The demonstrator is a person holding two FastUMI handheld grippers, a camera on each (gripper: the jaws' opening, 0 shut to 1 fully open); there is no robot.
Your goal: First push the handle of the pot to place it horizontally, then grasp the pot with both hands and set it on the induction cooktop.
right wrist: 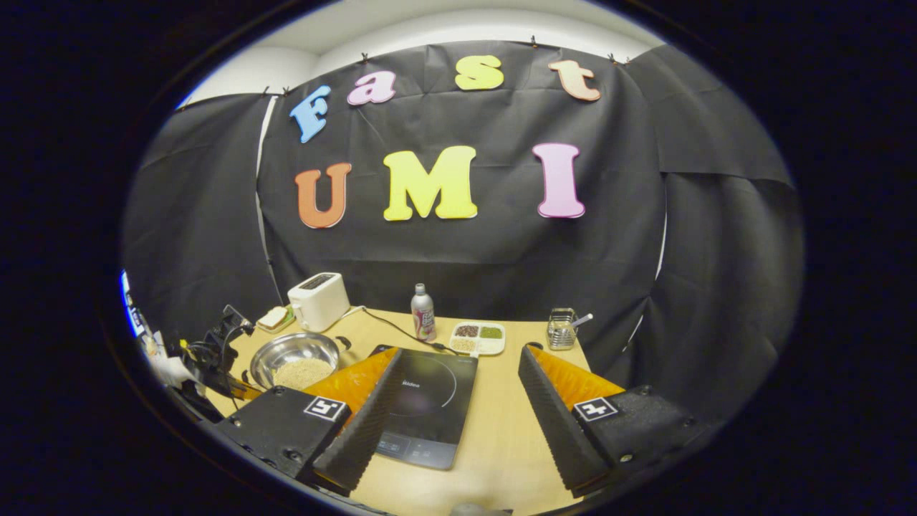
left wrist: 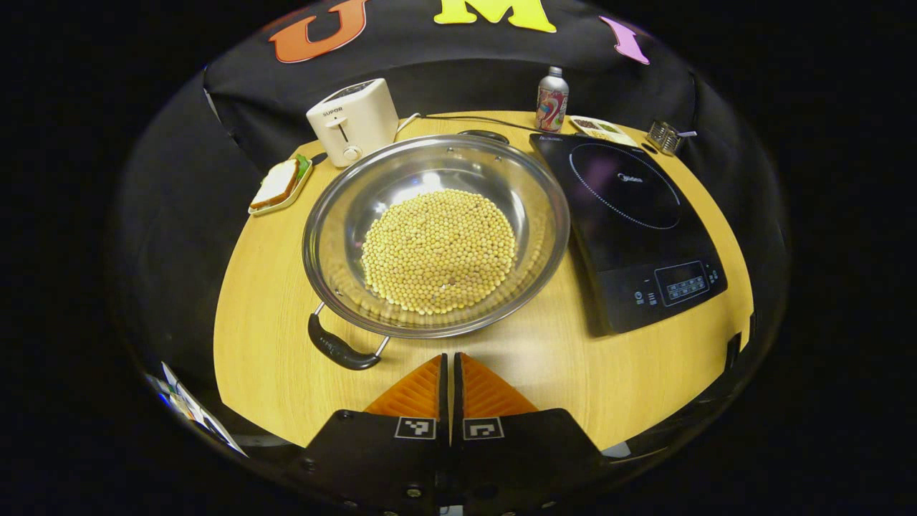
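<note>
Left gripper (left wrist: 451, 358): fingers pressed together, nothing between; hovers low over table's near edge, just short of pot rim.
Near handle (left wrist: 342, 347): black loop on pot's near-left side, just left of left gripper tips, close but apart; sticks out diagonally toward near-left, not square across.
Pot (left wrist: 344, 215): wide steel bowl-type, loaded w/ pale beans (left wrist: 438, 251); sits straight ahead of left gripper, mid-table.
Far handle (left wrist: 484, 134): opposite side of pot, far-right of rim, partly hidden behind it. Handle-to-handle axis thus runs oblique, near-left to far-right.
Cooktop (left wrist: 630, 222): flat black slab just right of pot, edge nearly touching pot rim; top bare.
Right gripper (right wrist: 458, 362): fingers spread wide, empty; held high and back, looks down on cooktop (right wrist: 423, 401), pot (right wrist: 294, 351) well off to its left.
Nearer hand: left, by far; prob. the one for the handle push.
Judgement: push step not yet done; needs sideways nudge on near handle to swing axis level.
Other stuff round pot: toaster (left wrist: 352, 120) and sandwich plate (left wrist: 279, 186) behind-left; bottle (left wrist: 551, 99) behind-right, beyond cooktop.
</note>
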